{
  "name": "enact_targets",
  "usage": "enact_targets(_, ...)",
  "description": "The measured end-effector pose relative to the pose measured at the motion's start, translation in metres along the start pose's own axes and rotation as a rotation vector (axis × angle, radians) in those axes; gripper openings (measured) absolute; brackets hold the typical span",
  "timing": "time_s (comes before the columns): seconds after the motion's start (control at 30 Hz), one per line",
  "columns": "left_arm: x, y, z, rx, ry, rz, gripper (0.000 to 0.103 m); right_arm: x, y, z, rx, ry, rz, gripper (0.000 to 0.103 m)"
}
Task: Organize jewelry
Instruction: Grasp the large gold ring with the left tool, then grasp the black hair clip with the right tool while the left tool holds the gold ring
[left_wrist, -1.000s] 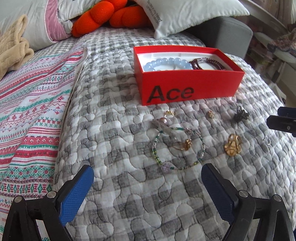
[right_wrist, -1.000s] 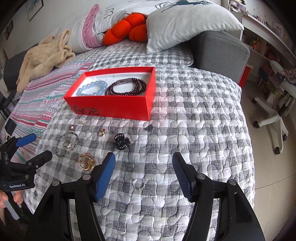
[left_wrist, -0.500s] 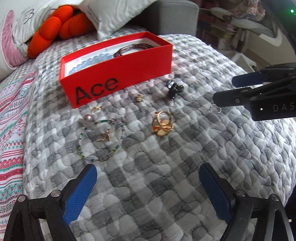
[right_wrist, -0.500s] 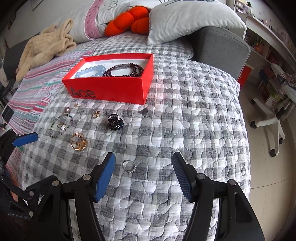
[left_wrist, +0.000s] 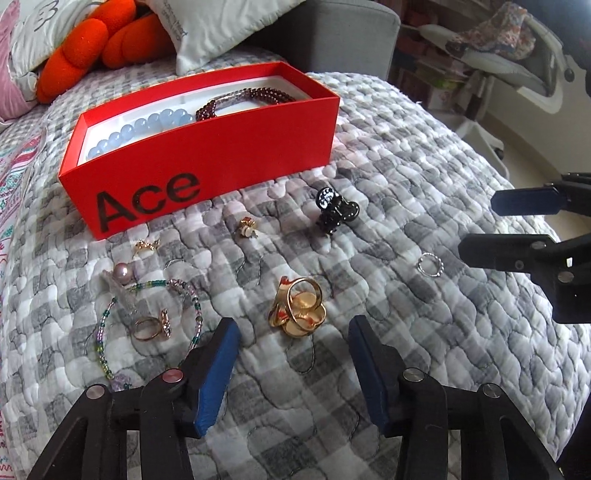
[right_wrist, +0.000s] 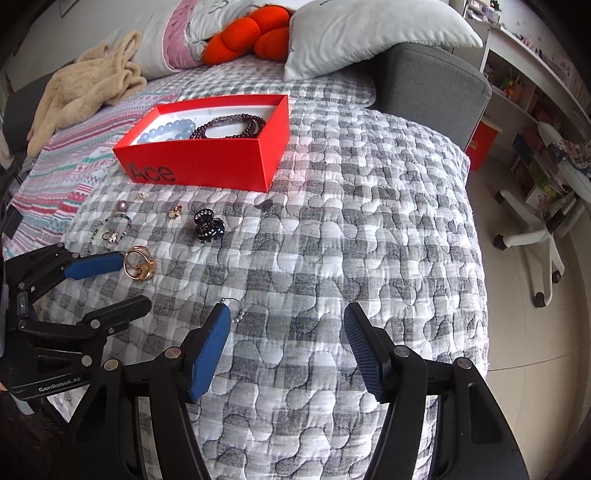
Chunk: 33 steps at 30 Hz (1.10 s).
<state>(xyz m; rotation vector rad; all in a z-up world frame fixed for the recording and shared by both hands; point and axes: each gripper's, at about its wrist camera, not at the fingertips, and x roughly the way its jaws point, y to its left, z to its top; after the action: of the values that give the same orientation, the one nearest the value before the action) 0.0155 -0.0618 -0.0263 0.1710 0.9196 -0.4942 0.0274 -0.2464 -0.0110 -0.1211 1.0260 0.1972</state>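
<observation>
The left gripper (left_wrist: 293, 332) has just been closing, but its jaws are apart, with the big gold ring (left_wrist: 297, 312) just ahead, not touched; the right gripper (right_wrist: 286, 325) is apart too, near a small silver ring (right_wrist: 236, 308); its side reads "GenRobot.AI"; farther back on the quilt (right_wrist: 369, 221) sits a red box (left_wrist: 207, 177) that says "Ace", with blue beads (left_wrist: 147, 127) inside.

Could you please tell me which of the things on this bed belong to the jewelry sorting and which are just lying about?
Part of the job:
- red box holding blue bead bracelet and dark red bead bracelet
- gold ring
- black hair claw
- silver ring
- green beaded bracelet
- pink pearl

Just lying about:
- orange plush
- white pillow
- beige blanket
</observation>
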Motion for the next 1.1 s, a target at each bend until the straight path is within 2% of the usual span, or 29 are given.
enact_targets(0.07,0.002,-0.001,0.002,-0.002,-0.003,-0.002,0.046,-0.001,-0.003,-0.001,0.006,0.0,-0.003,0.067)
enact_targets(0.13,0.003,-0.002,0.004,-0.001,-0.003,0.001,0.032,-0.001,-0.006,-0.002,0.013,0.003,-0.002,0.067)
enact_targets(0.2,0.003,-0.002,0.006,-0.003,-0.001,0.007,0.025,-0.001,-0.008,-0.002,0.018,0.004,-0.004,0.067)
enact_targets(0.33,-0.003,0.001,0.008,-0.027,-0.003,-0.016,0.021,0.0,-0.009,-0.001,0.022,0.005,-0.002,0.067)
enact_targets(0.8,-0.046,0.028,0.003,-0.082,-0.073,0.043,0.021,0.015,0.02,0.015,-0.014,0.014,0.026,0.067)
enact_targets(1.1,-0.053,0.048,-0.002,-0.148,-0.069,0.063,0.021,0.033,0.046,0.032,-0.021,0.028,0.066,0.067)
